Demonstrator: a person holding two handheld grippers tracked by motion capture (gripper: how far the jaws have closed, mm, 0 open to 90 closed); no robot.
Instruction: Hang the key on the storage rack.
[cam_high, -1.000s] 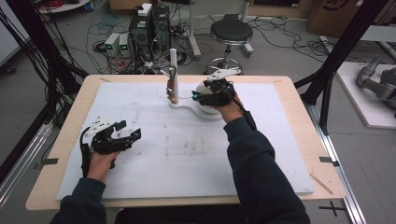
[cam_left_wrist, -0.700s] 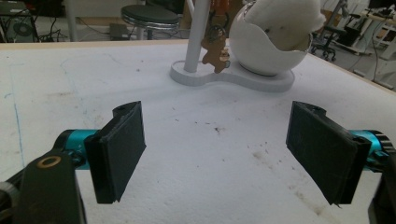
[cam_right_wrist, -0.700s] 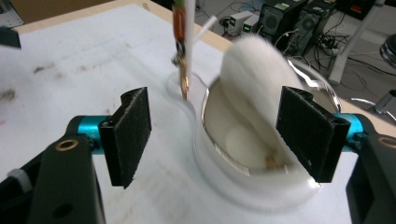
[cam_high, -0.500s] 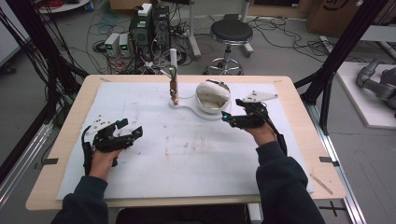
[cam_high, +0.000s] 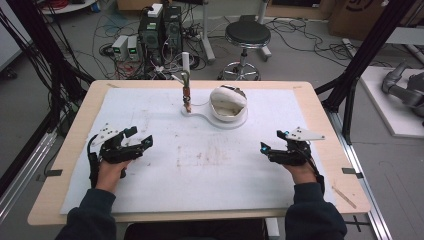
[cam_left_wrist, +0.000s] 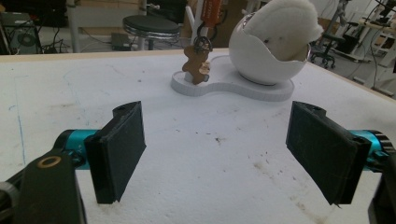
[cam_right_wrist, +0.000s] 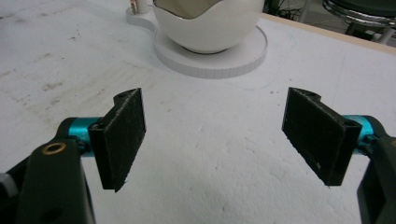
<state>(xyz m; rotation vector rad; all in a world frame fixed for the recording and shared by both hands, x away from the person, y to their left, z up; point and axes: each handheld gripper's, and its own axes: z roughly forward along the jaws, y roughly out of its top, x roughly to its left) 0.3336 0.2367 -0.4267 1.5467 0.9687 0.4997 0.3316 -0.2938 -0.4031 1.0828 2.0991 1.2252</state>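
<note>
Change since earlier: we are seeing the right gripper drawn back from the white egg-shaped shell to the near right of the table; its jaws have just been opening and nothing is lying between them. The left gripper is keeping its place at the near left.

High view: the shell is sitting on its white base at the far middle of the white mat, well apart from both grippers. A small brown gingerbread-man charm is hanging from a slim post on the same base, just beside the shell.

Left gripper view: the left gripper is standing spread wide and empty, its pads hovering over bare mat. The shell is showing a soft white padded lining, and the charm is dangling left of it.

Right gripper view: the right gripper is spread wide too, pinching nothing, pointing at the shell and base.

Handling: we are judging the shell hard, smooth and likely slippery, perhaps brittle; the rim of its opening looks the better hold, or the flat base edge. The charm looks light and free to swing, so we are favouring a gentle pinch on its body.
</note>
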